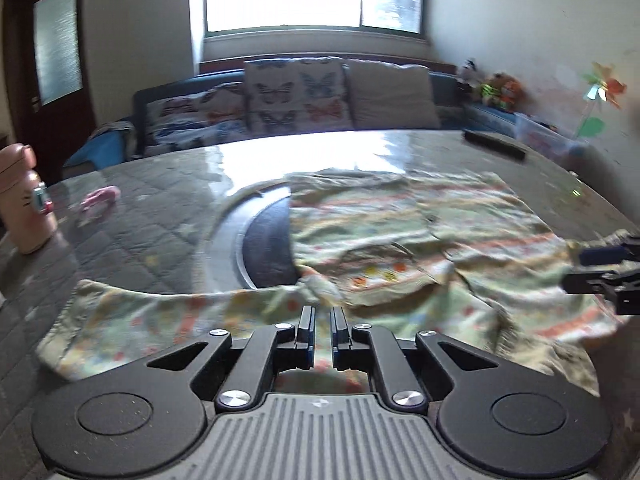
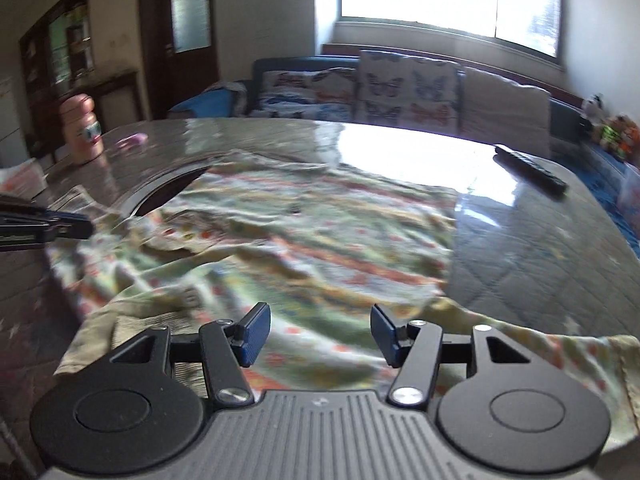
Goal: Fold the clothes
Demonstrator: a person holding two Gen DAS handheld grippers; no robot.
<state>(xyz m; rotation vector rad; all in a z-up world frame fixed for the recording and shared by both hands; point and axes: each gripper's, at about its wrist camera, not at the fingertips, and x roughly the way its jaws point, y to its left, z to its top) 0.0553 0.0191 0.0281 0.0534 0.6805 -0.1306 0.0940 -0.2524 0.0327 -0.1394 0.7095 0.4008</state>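
Glossy counter (image 1: pixel 160 200) under shirt (image 1: pixel 400 220); left tongs (image 1: pixel 322 318) pinching its hem, right tongs (image 2: pixel 319 330) spread wide. Could slide, bunching mid-fold.

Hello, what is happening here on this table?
A person is folding a patterned garment spread on a table, with one hand-held gripper in each hand. The left hand-held gripper is nearly shut, and cloth shows between its fingers, at the garment's near edge. The right hand-held gripper is open above the cloth and holds nothing. A pink bottle and a remote also lie on the table.
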